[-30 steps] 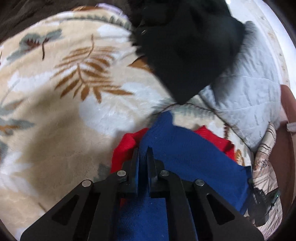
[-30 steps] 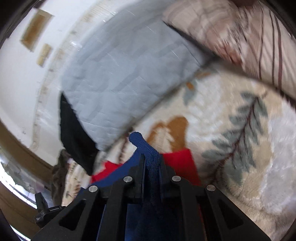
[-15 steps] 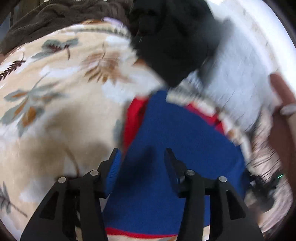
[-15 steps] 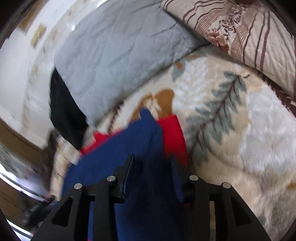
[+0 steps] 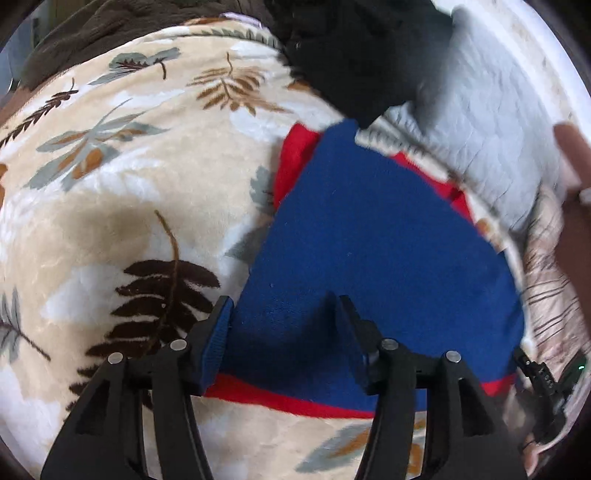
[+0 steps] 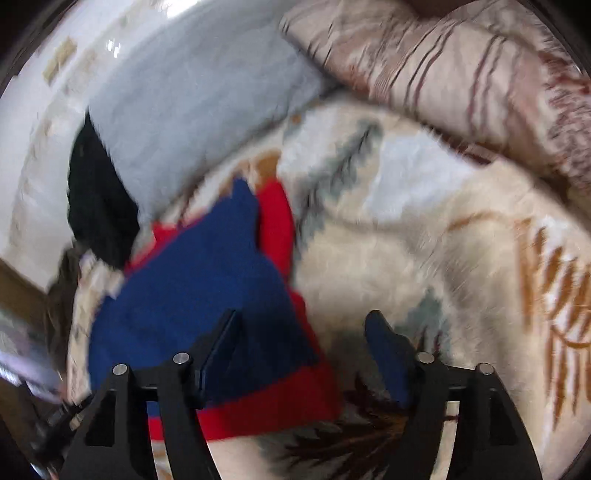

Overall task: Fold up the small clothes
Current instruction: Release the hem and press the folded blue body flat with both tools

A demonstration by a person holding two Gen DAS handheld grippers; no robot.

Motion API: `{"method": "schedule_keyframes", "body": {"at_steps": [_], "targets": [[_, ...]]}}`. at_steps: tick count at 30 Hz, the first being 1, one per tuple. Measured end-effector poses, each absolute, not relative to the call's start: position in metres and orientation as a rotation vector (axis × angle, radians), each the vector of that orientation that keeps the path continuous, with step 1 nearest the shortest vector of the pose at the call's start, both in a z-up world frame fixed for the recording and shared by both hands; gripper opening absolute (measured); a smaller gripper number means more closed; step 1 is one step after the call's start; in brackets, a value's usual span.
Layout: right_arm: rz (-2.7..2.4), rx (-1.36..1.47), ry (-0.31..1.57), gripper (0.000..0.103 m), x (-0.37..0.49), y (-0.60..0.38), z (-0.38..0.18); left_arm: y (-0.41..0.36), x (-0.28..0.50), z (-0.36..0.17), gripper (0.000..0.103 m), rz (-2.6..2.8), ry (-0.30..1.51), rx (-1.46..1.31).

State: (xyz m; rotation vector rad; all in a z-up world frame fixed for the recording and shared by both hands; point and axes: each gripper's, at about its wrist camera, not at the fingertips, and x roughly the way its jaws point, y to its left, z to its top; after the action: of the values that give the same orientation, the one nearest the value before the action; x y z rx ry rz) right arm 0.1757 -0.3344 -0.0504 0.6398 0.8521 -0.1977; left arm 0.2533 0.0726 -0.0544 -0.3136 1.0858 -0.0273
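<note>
A small blue garment [image 5: 369, 243] with red edges [image 5: 295, 155] lies flat on a cream leaf-patterned blanket [image 5: 129, 184]. It also shows in the right wrist view [image 6: 192, 288] with its red band [image 6: 273, 406] along the near edge. My left gripper [image 5: 284, 317] is open and empty, just above the garment's near edge. My right gripper [image 6: 303, 332] is open and empty, over the garment's near right corner.
A black garment [image 5: 351, 48] and a grey quilted pillow [image 5: 491, 122] lie beyond the blue one. A striped floral pillow [image 6: 461, 74] is at the back right. A dark brown blanket [image 5: 110, 26] lies at the far left.
Both grippers were shut on the blue garment's corners one second ago. They have opened, let it go, and drawn back. The garment now lies folded flat.
</note>
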Motion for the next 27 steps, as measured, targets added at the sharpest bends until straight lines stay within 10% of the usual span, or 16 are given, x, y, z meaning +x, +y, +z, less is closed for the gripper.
{"method": "schedule_keyframes", "body": {"at_steps": [1,19,27], "targets": [[-0.147,0.640,0.852,0.008,0.178,-0.333,-0.053,0.074,0.256,-0.057,0.055,-0.024,1.094,-0.326],[-0.107,0.594,0.551,0.020,0.175,-0.341,-0.015,0.055,0.255,-0.028,0.060,-0.051,0.921,-0.260],[-0.147,0.526,0.750,0.016,0.217,-0.322,-0.053,0.080,0.279,-0.063,0.066,-0.030,1.062,-0.352]]}}
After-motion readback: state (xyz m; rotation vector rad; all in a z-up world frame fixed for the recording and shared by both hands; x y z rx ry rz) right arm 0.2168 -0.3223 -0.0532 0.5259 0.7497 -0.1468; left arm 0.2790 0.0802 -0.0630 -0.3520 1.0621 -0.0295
